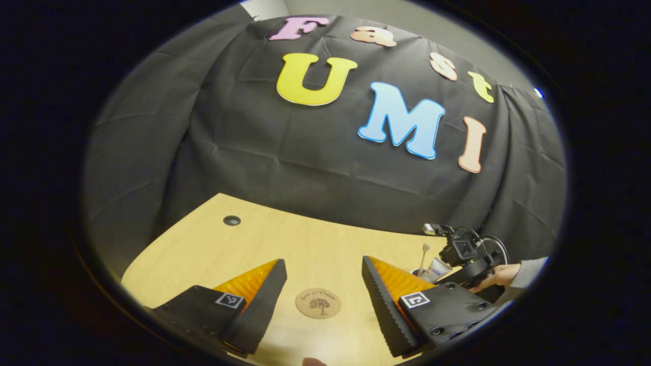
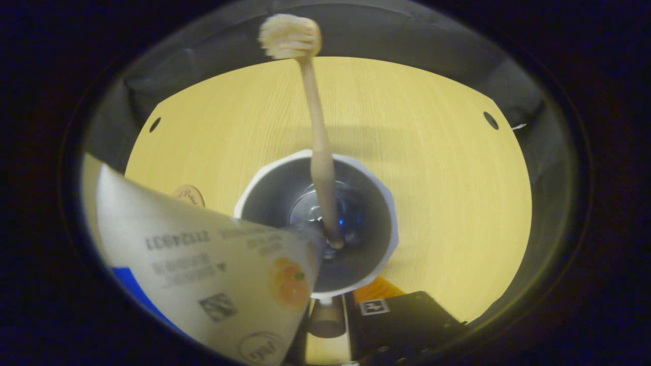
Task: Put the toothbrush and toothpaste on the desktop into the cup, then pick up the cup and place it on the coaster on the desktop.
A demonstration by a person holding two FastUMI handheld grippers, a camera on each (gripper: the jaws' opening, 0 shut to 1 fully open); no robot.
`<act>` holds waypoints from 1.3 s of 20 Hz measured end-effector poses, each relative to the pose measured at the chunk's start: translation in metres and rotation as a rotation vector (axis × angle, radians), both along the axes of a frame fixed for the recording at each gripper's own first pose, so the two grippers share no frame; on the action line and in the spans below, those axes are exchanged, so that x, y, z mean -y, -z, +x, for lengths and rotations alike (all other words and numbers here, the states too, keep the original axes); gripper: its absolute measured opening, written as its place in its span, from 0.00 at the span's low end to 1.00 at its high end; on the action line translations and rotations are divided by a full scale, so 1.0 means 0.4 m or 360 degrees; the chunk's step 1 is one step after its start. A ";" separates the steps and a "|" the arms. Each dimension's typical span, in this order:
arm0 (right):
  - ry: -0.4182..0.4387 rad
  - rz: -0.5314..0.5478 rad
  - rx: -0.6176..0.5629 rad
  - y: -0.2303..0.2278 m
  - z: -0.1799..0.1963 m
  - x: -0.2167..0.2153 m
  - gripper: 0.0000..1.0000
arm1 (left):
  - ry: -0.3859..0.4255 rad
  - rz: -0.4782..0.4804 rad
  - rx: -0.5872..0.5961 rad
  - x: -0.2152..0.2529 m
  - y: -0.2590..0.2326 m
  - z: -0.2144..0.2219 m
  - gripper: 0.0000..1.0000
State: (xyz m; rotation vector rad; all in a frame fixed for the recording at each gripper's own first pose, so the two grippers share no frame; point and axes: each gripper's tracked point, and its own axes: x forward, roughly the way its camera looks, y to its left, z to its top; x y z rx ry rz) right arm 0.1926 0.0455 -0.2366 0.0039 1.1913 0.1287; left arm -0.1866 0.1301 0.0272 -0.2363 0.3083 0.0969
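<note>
In the right gripper view I look down into a white cup point(image 2: 374, 244) on the wooden desktop point(image 2: 437, 152). A pale toothbrush point(image 2: 318, 137) stands in it, bristles up. The toothpaste tube point(image 2: 203, 264) leans in the cup, its flat end close to the camera and hiding one finger. My right gripper point(image 2: 328, 307) hovers at the cup's near rim; its opening is unclear. In the left gripper view my left gripper point(image 1: 323, 279) is open, low over the round wooden coaster point(image 1: 318, 303). Far right there, a hand holds the right gripper point(image 1: 460, 254) above the toothbrush point(image 1: 423, 256) and toothpaste point(image 1: 438, 268).
The desktop point(image 1: 305, 244) has a cable hole point(image 1: 232, 220) near its far left corner, and holes point(image 2: 491, 120) show at both back corners in the right gripper view. The coaster point(image 2: 189, 194) lies left of the cup there. Black cloth walls close the back.
</note>
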 end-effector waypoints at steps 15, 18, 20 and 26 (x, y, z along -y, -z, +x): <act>-0.0123 0.0043 0.0139 -0.046 -0.003 -0.070 0.31 | -0.0096 -0.0042 0.0000 -0.070 -0.004 -0.056 0.96; -0.0211 0.0069 0.0157 -0.072 -0.015 -0.150 0.31 | -0.0143 -0.0033 -0.0005 -0.114 -0.004 -0.093 0.96; -0.0274 0.0084 0.0170 -0.089 -0.021 -0.211 0.31 | -0.0183 -0.0027 -0.0003 -0.154 -0.008 -0.127 0.91; -0.0420 0.0093 0.0133 -0.091 -0.040 -0.369 0.31 | -0.0325 -0.0040 -0.0002 -0.276 -0.017 -0.223 0.95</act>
